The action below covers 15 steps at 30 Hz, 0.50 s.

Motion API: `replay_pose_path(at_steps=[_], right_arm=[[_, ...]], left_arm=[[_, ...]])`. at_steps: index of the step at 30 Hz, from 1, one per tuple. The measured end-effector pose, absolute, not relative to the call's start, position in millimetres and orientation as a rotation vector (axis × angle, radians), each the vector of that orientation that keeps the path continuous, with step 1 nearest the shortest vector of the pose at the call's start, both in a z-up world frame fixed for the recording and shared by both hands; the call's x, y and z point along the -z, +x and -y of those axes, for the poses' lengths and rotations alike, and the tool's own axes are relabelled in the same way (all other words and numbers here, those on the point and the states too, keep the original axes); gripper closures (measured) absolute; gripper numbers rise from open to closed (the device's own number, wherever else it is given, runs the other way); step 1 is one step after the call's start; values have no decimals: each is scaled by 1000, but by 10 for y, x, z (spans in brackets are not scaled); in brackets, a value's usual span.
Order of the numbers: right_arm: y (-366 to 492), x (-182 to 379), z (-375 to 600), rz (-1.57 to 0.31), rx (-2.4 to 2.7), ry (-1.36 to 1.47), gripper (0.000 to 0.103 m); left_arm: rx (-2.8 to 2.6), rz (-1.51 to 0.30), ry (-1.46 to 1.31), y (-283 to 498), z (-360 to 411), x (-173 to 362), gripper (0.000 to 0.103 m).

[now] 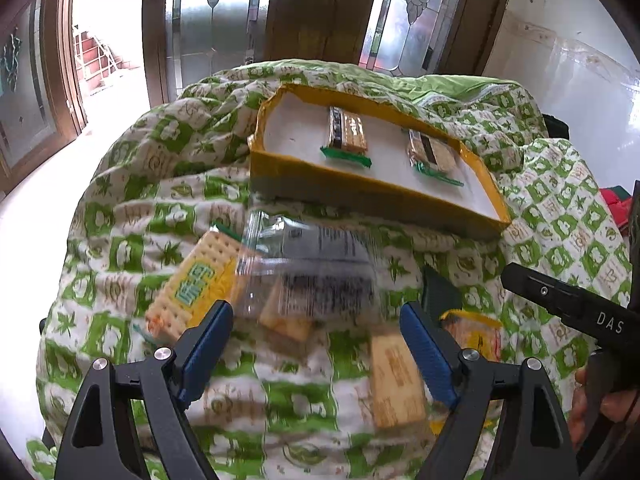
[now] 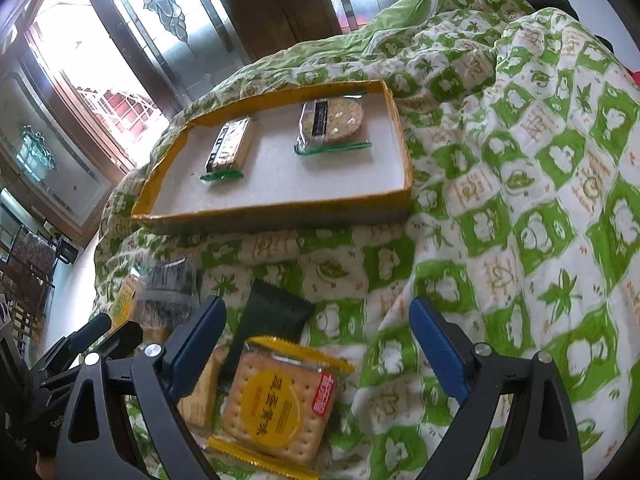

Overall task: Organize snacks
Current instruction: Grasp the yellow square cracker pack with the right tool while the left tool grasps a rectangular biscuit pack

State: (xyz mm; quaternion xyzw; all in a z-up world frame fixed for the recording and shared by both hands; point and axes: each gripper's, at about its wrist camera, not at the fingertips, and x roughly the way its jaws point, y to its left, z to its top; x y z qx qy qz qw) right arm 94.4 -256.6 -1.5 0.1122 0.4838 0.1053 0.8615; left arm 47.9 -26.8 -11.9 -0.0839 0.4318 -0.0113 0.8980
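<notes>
Hovering wide open and empty: left gripper [image 1: 316,348], right gripper [image 2: 318,344]. Loose on the green quilt [image 2: 520,200]: yellow cracker pack [image 2: 276,404], dark sachet [image 2: 272,320], clear-wrapped packs [image 1: 312,272]. Filed in the yellow tray [image 2: 400,136]: two biscuit packs [image 2: 332,120]. Judged under half sorted.

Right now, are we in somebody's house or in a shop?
Most likely a house. The snacks lie on a green and white quilt, there are wooden doors with patterned glass behind it, and the floor is shiny white tile.
</notes>
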Motion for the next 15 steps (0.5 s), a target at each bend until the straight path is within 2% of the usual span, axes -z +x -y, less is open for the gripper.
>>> replay_pose_path(at_steps=[15], right_arm=[[663,170,2537,-1092,-224,251,10]], left_arm=[[73,-947,-132,250,476,292,15]])
